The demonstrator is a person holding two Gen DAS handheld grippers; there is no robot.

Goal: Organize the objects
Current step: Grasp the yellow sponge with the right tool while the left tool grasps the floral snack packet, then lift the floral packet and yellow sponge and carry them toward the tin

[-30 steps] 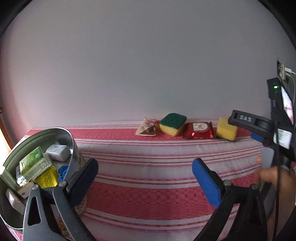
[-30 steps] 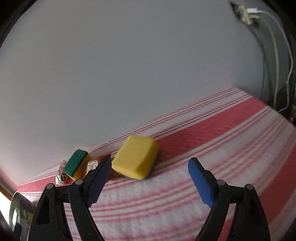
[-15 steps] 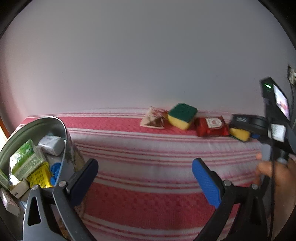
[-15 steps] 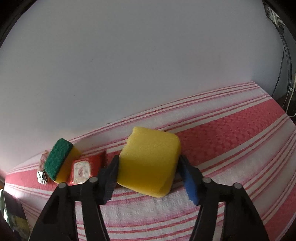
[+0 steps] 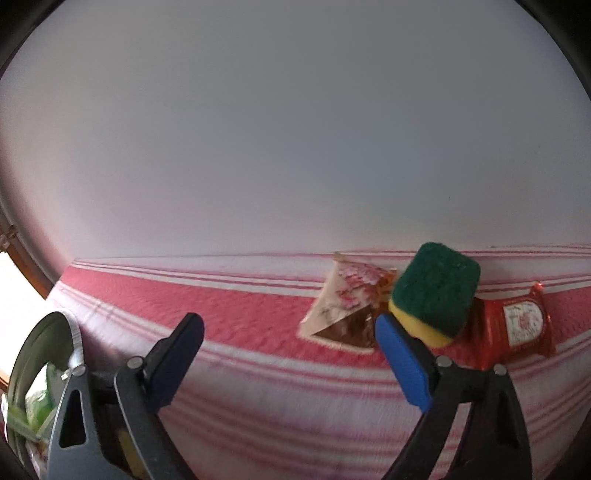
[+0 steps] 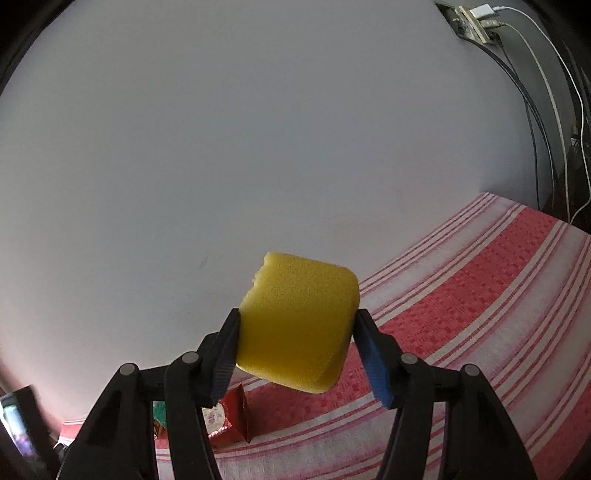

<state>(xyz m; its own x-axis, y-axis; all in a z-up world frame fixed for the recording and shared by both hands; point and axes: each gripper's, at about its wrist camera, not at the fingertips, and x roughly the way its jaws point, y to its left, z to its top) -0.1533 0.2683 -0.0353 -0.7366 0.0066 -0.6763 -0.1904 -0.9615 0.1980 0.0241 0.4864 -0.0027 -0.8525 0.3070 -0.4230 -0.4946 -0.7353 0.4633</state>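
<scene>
My right gripper (image 6: 295, 349) is shut on a plain yellow sponge (image 6: 297, 325) and holds it up off the red-and-white striped cloth (image 6: 480, 295). In the left wrist view a green-topped yellow sponge (image 5: 434, 291) lies by the wall, between a beige and brown sachet (image 5: 345, 310) and a red packet (image 5: 517, 326). My left gripper (image 5: 291, 360) hovers in front of the sachet, its jaws wide and closing with nothing between them; its blue right finger (image 5: 404, 362) overlaps the green sponge's near edge. The red packet (image 6: 227, 415) also shows below the right fingers.
A metal tin (image 5: 44, 354) holding green and yellow packets stands at the left edge of the left wrist view. A white wall backs the table. Cables and a wall socket (image 6: 476, 20) hang at the upper right of the right wrist view.
The right gripper closed on the yellow sponge and lifted it off the cloth. The left gripper swung right and forward towards the sachet and green sponge; the tin slid to the frame's edge.
</scene>
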